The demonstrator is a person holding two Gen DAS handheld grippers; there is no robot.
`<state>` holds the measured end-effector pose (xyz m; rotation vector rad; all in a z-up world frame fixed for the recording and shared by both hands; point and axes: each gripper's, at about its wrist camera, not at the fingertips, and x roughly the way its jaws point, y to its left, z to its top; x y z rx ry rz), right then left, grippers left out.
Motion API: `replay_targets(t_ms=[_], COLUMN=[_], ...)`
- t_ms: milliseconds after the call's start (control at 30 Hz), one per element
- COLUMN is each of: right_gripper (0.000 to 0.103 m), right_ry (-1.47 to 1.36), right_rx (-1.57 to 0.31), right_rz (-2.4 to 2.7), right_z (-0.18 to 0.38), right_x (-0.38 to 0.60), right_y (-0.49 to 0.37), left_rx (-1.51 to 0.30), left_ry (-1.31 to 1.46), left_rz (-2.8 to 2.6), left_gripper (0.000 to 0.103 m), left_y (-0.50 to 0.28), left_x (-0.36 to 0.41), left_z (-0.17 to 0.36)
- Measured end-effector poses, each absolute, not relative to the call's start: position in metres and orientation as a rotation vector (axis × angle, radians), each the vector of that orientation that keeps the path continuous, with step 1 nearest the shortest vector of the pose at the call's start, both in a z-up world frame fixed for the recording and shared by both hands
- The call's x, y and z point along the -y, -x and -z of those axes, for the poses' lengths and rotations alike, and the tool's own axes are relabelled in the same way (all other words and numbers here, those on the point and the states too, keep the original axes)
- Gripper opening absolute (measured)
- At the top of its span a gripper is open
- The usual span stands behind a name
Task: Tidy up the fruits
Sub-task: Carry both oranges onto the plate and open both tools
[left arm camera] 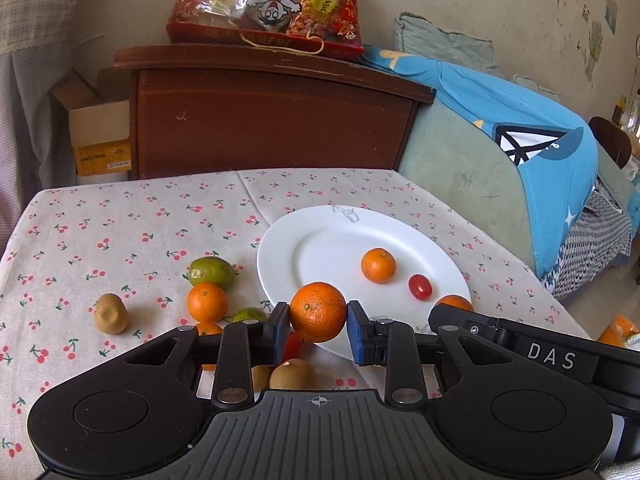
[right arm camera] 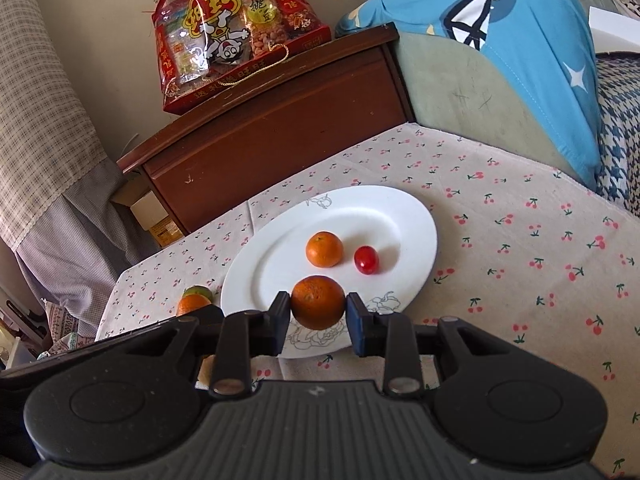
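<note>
The left gripper [left arm camera: 318, 330] was clamped on an orange [left arm camera: 318, 312], its two pads pressed against the fruit's sides, and held it just over the near rim of the white plate [left arm camera: 320, 236]. The right gripper [right arm camera: 318, 324] gripped a second orange [right arm camera: 318, 302] the same way, poised above the near part of the plate on its own side. On the plate lay a smaller orange [left arm camera: 378, 265] and, just beside it, a red cherry tomato [left arm camera: 419, 287]; the two sat close but apart. To the left of the plate, on the cherry-print tablecloth [left arm camera: 120, 220], more fruit waited: a green fruit [left arm camera: 211, 272], touching or nearly touching another orange [left arm camera: 207, 302] in front of it, and a brown kiwi [left arm camera: 111, 313] further left, on its own. Nearer the left gripper, partly hidden by its fingers, were a second green fruit [left arm camera: 249, 314], a bit of something red, and another brown kiwi [left arm camera: 290, 374]. Behind the table stood a dark wooden cabinet [left arm camera: 272, 120] with a red snack bag [left arm camera: 268, 4] on top, and a blue cover [left arm camera: 520, 120] was draped over the seat at the right.
</note>
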<state>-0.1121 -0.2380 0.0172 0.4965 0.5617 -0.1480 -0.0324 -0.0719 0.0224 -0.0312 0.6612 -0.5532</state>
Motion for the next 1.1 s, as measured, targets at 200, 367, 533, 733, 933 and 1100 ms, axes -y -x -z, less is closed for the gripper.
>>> replay_targets(t_ms=[200, 367, 533, 733, 933, 1100], right_gripper=[0.031, 0.033, 0.033, 0.034, 0.035, 0.038], right_ry=[-0.521, -0.544, -0.550, -0.539, -0.508, -0.475], right_rx=[-0.584, -0.575, -0.569, -0.574, -0.587, -0.596], right_rz=[0.166, 0.187, 0.193, 0.192, 0.164, 0.135], right_z=[-0.007, -0.006, -0.007, -0.008, -0.010, -0.012], right_x=[0.243, 0.247, 0.248, 0.245, 0.238, 0.230], right_y=[0.105, 0.104, 0.105, 0.105, 0.108, 0.112], left_rx=[-0.683, -0.687, -0.658, -0.654, -0.651, -0.649], left_ry=[0.035, 0.033, 0.050, 0.070, 0.087, 0.099], left_rz=[0.564, 0.560, 0.537, 0.478, 0.424, 0.385], left_gripper=[0.028, 0.031, 0.047, 0.056, 0.064, 0.065], left_y=[0.022, 0.016, 0.015, 0.017, 0.021, 0.028], left_x=[0.083, 0.090, 0.090, 0.076, 0.054, 0.032], left_z=[-0.015, -0.011, -0.020, -0.029, -0.040, -0.046])
